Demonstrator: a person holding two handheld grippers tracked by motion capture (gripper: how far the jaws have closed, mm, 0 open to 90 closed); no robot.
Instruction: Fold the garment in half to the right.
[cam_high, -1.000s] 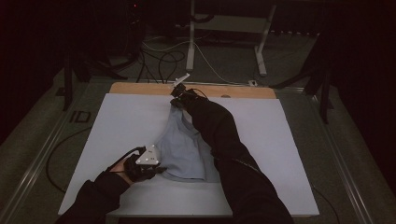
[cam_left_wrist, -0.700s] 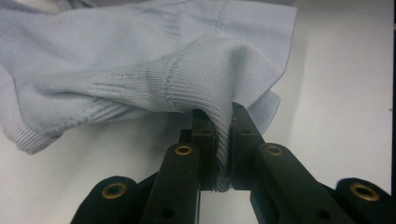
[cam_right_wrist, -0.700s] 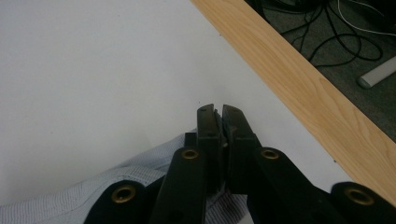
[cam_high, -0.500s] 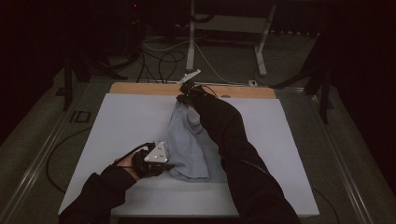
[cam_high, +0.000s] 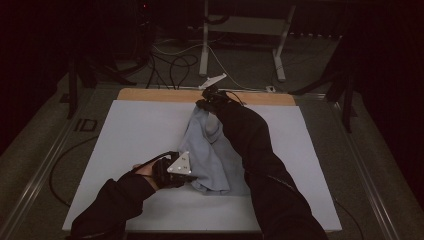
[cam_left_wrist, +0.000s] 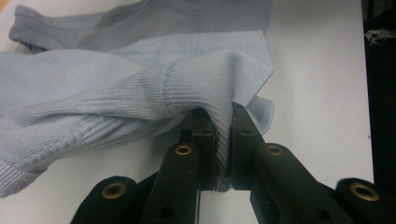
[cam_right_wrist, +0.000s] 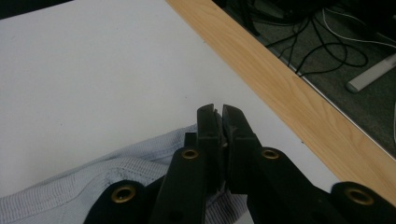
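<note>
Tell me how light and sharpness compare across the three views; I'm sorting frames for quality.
High view: dim, dark surroundings, the garment soft and low in contrast. Left gripper view: bright and even, knit ribs crisp near the left gripper, white table nearly washed out. Right gripper view: evenly lit, wood edge sharp, black fingers underexposed.

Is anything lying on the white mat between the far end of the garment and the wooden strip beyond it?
Nothing visible. In the right gripper view, the mat is bare between the pale blue garment held by the right hand-held gripper and the wooden strip.
</note>
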